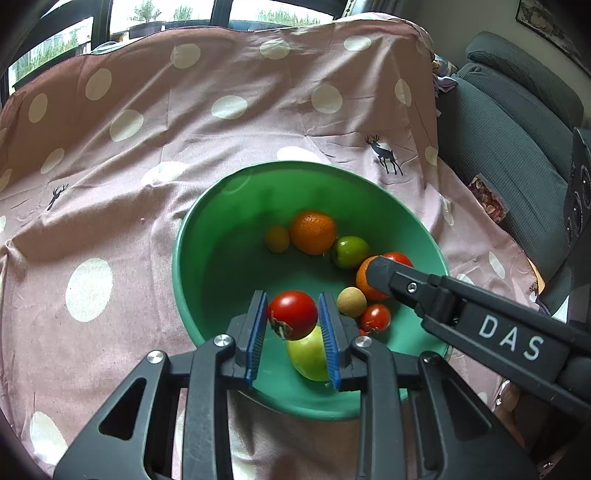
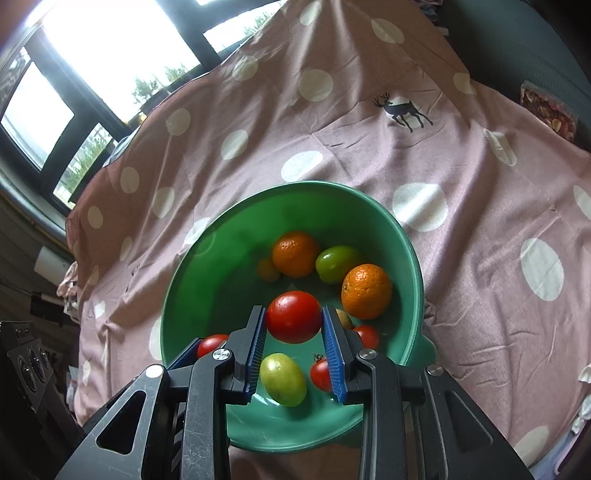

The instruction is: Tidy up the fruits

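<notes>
Green bowl (image 1: 207, 236) holds oranges (image 1: 312, 232), green fruit (image 1: 350, 251), tomatoes (image 1: 375, 317). Left tool (image 1: 293, 314), right tool (image 2: 294, 317) each clamp tomato.

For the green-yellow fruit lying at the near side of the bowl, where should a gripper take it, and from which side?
Grip the green-yellow fruit across its narrow middle, coming from above: it is oval and lies on its side on the green bowl floor, with the near wall probably blocking a low approach.

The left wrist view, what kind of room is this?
Probably a lived-in room at home: a dotted pink cloth with deer prints under the green bowl, a dark cushioned seat beside it, and windows behind.
</notes>
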{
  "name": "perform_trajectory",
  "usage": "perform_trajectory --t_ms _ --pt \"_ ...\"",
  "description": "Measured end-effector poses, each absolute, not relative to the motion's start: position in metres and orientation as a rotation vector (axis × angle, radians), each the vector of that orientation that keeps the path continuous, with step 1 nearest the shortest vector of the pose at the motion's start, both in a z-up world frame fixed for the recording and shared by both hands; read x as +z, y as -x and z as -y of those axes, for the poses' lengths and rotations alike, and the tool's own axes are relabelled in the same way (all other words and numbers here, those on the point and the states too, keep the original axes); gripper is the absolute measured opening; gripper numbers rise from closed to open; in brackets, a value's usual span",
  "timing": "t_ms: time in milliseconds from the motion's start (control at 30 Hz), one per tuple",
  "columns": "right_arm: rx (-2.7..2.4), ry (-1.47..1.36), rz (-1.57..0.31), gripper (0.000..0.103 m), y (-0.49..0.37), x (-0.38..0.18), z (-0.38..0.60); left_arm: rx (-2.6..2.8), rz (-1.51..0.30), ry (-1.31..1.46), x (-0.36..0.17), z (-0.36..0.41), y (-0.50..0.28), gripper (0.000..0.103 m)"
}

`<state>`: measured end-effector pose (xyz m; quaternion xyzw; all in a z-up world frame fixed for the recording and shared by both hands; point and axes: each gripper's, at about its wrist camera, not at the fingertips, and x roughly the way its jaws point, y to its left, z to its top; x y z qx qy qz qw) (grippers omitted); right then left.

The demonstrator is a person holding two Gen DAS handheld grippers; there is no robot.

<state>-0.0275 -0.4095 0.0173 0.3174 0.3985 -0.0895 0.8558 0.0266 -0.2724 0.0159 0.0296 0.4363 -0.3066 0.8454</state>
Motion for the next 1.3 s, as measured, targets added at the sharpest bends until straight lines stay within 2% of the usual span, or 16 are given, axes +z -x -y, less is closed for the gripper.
perform_trajectory --t_ms 133,167,233,267,300,400,467,567,800,1300 --pt "-0.208 -0.655 -0.834 0.032 0.028 0.020 0.411 -0.642 -0.923 -0.063 0.019 0.273 -0.025 0.030" --pt "-0.212 -0.653 -0.832 0.036 0.029 0.021 0.411 -0.642 -0.925 -0.059 0.020 0.272 -0.025 0.033" --pt "-0.214 -0.655 -0.823 0.050 0.031 0.022 0.413 -0.647 -0.921 -0.049 0.023 0.270 -0.024 0.041" --pt "-0.217 -0.652 -0.817 0.059 0.032 0.024 0.414 -0.648 -0.915 -0.043 0.026 0.269 -0.023 0.049" --pt "-0.224 -0.647 -0.809 0.060 0.033 0.026 0.414 -0.647 -0.908 -0.039 0.028 0.267 -0.022 0.058" --pt "-0.244 -0.623 -0.784 0.062 0.038 0.033 0.414 -0.630 -0.875 -0.022 0.039 0.262 -0.017 0.077" --pt "-0.246 -0.621 -0.769 0.065 0.041 0.036 0.415 -0.616 -0.858 -0.022 0.047 0.259 -0.014 0.084" --pt "-0.237 -0.630 -0.739 0.074 0.045 0.042 0.417 -0.594 -0.821 -0.044 0.057 0.256 -0.009 0.087" --pt "-0.235 -0.626 -0.710 0.074 0.052 0.052 0.416 -0.580 -0.790 -0.038 0.068 0.245 -0.002 0.102" --pt "-0.293 -0.605 -0.737 0.074 0.057 0.053 0.417 -0.555 -0.775 -0.054 0.071 0.235 0.007 0.102"
